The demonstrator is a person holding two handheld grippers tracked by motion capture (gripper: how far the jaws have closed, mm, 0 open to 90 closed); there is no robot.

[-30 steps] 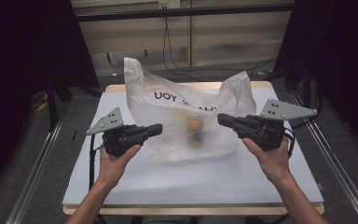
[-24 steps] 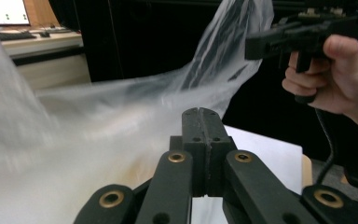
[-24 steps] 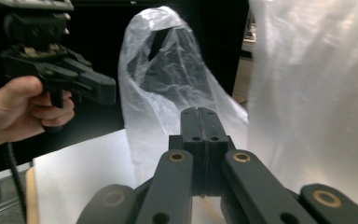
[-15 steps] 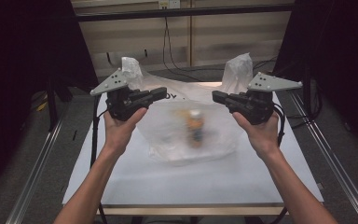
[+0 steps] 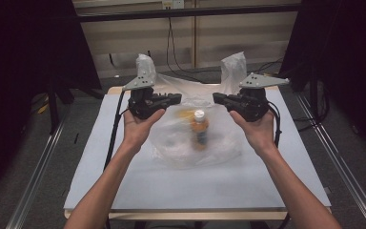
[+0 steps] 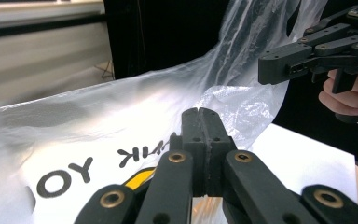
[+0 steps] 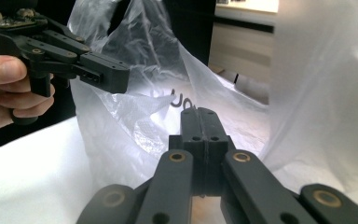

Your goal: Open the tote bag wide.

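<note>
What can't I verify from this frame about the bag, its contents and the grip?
- Plastic bag contents, high view: the film blurs everything except a white-capped bottle; its label is unreadable.
- Bag print, left gripper view: cut off by the left gripper.
- Grip: both gripper views show jaws closed, but whether the right gripper pinches film cannot be told.

1. A thin, crinkled, translucent plastic bag (image 5: 190, 138) with a faint sheen is being shown.
2. Matt black gripper (image 6: 200, 140) jaws with brass-coloured rivets are being seen.
3. A smooth, matt white table (image 5: 124, 181) top is being shown.
</note>
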